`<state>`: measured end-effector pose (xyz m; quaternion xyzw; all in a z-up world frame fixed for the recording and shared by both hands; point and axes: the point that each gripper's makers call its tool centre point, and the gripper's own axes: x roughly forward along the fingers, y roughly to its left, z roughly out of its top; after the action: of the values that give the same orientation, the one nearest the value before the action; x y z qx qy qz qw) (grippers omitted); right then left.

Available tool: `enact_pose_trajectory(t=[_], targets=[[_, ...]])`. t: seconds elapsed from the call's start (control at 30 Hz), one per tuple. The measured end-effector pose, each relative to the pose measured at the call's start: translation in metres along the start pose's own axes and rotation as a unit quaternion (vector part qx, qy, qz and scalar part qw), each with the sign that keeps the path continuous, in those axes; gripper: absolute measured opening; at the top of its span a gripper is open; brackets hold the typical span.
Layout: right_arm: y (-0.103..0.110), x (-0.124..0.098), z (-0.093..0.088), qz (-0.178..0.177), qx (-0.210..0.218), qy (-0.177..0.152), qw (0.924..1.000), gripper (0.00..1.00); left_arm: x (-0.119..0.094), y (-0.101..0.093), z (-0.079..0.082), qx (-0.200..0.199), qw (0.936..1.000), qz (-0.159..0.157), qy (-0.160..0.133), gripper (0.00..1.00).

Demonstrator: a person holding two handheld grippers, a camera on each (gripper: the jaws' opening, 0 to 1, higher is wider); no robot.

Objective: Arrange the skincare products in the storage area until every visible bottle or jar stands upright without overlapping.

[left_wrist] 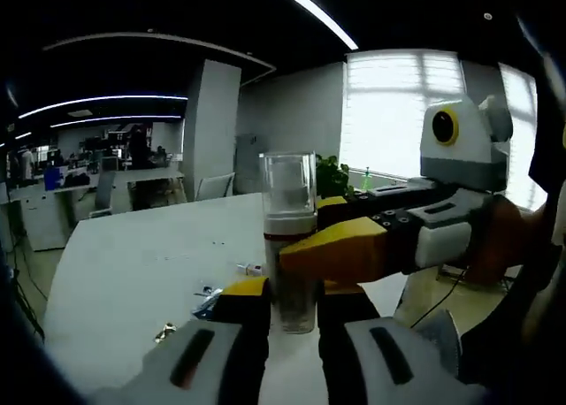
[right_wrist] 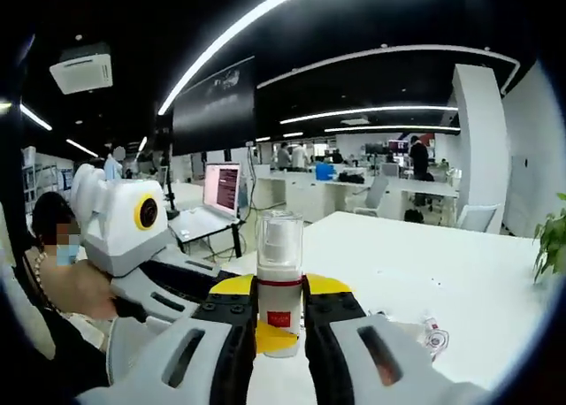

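Clear-capped, the spray bottle [right_wrist: 279,277] stands upright on the white table [left_wrist: 133,255], long axis vertical, between both your grippers: right gripper [right_wrist: 279,312] clamps its body, left gripper [left_wrist: 292,303] brackets its base, grip unconfirmed.

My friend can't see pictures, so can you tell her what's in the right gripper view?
A bottle with a clear cap and a red band stands upright on a white table, held between the right tool and the left tool, which comes in from the left. Behind it lies an open office with a laptop and ceiling lights.
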<state>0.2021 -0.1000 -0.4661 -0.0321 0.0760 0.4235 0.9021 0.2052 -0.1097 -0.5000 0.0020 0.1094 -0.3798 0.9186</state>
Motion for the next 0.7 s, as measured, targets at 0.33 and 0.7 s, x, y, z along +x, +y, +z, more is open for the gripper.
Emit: enact_pose_trajectory(t=[0.33,0.7], targets=[[0.006,-0.023,-0.004,0.140,-0.090,0.041,0.9852,0.25,0.002,-0.032,-0.008,0.022,0.9927,-0.118,0.004,0.19],[0.007,-0.049,-0.001,0.220,-0.139,0.076,0.9626,0.31,0.003,-0.075,-0.023,0.075,0.9709,-0.227,0.021,0.19]])
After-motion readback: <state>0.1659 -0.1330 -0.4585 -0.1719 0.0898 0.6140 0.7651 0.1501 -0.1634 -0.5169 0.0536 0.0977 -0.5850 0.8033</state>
